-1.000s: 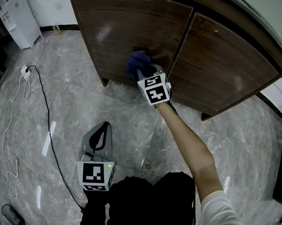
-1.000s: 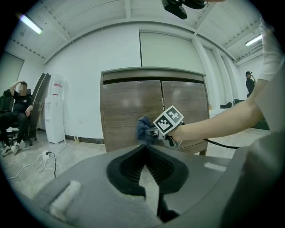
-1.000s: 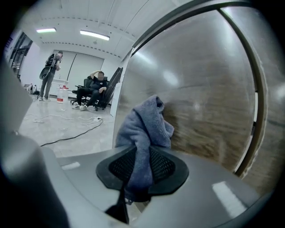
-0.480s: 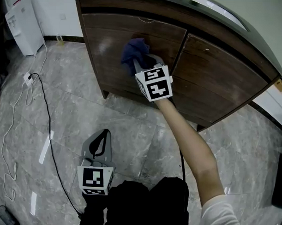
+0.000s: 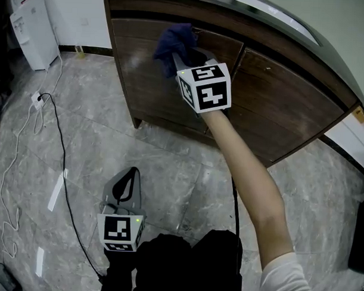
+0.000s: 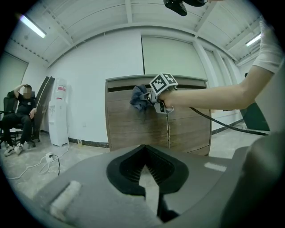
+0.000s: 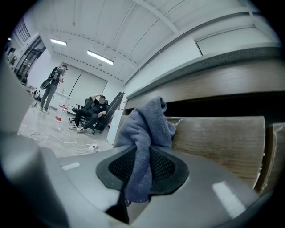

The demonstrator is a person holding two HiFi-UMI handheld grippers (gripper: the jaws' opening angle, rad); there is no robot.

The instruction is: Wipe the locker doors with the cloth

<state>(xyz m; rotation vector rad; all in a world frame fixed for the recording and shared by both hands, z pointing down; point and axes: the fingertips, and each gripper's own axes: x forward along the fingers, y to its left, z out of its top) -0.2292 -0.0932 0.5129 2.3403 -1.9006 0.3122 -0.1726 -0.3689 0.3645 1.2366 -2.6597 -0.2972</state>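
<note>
- Head view: my right claw [image 5: 176,57] presses the blue cloth [image 5: 175,40] on the top of the left locker door [image 5: 142,81].
- Left gripper view: my left claw [image 6: 144,168] is closed on nothing, low and well apart from the doors.
- Right gripper view: the jaws are clamped on the cloth; I should press it flat and wipe the upper edge evenly.

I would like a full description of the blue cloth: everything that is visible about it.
The cloth is a soft grey-blue fabric, like fleece or towelling, crumpled into loose folds. Its lower part is pinched between the shut jaws of the right claw; the bunched upper part stands out past them. It is held high, at the upper edge of the left locker door, and seems to press on the wood. Nothing else touches it.
</note>
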